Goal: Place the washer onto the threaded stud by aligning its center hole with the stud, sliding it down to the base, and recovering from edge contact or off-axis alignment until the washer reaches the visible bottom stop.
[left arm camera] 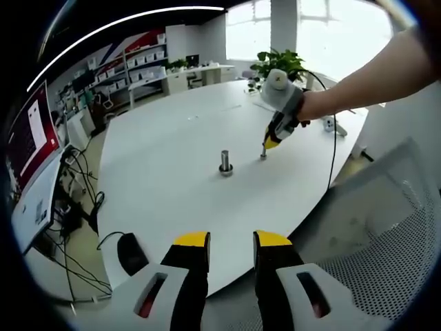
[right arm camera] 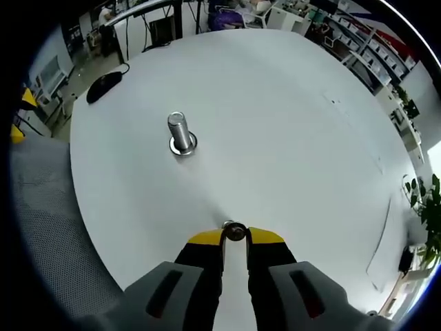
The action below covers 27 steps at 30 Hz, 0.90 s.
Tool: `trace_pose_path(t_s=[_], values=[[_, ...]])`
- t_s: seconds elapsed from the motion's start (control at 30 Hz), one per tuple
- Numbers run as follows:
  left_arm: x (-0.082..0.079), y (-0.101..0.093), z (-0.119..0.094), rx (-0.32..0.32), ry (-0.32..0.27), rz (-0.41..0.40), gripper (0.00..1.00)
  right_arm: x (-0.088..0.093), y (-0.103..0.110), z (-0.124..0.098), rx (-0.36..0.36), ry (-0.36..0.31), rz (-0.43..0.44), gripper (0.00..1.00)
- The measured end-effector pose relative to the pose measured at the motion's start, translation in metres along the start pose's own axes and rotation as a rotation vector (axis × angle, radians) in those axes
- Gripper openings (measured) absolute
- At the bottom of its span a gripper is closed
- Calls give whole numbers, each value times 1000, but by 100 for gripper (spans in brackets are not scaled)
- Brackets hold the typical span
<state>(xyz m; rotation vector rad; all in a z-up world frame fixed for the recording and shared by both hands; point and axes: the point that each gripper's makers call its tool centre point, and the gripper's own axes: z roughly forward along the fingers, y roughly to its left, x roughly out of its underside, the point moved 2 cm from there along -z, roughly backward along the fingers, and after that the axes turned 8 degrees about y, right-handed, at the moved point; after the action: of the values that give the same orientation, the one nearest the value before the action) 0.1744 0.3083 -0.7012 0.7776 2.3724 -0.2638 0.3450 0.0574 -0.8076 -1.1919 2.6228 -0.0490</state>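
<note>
Right gripper (right arm camera: 235, 236): your jaws pinch the washer (right arm camera: 234, 231) at their yellow tips, low over the white bench (right arm camera: 289, 138).
Washer: at your jaw tips, well short of the stud (right arm camera: 180, 132).
Stud: upright on its base ahead of your right jaws, to their left.
Left gripper (left arm camera: 231, 241): your jaws stand parted, holding nothing, back at the bench edge; stud (left arm camera: 225, 161) far ahead of them.
Right gripper seen from the left gripper view (left arm camera: 265, 148): tips down just beside the stud.

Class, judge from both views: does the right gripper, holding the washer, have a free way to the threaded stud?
Probably yes. The right gripper pinches the washer at its tips, and bare table lies between it and the upright stud. The left gripper hangs back at the table's edge, out of the way.
</note>
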Motion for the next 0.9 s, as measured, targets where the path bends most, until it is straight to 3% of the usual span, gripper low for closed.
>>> trace_pose_path(t_s=[0.4, 0.9], values=[[2, 1, 1, -3, 11, -7, 23, 1, -5, 24, -30, 26, 14, 14], [1, 0, 1, 1, 7, -6, 23, 4, 8, 27, -13, 43, 13, 15]])
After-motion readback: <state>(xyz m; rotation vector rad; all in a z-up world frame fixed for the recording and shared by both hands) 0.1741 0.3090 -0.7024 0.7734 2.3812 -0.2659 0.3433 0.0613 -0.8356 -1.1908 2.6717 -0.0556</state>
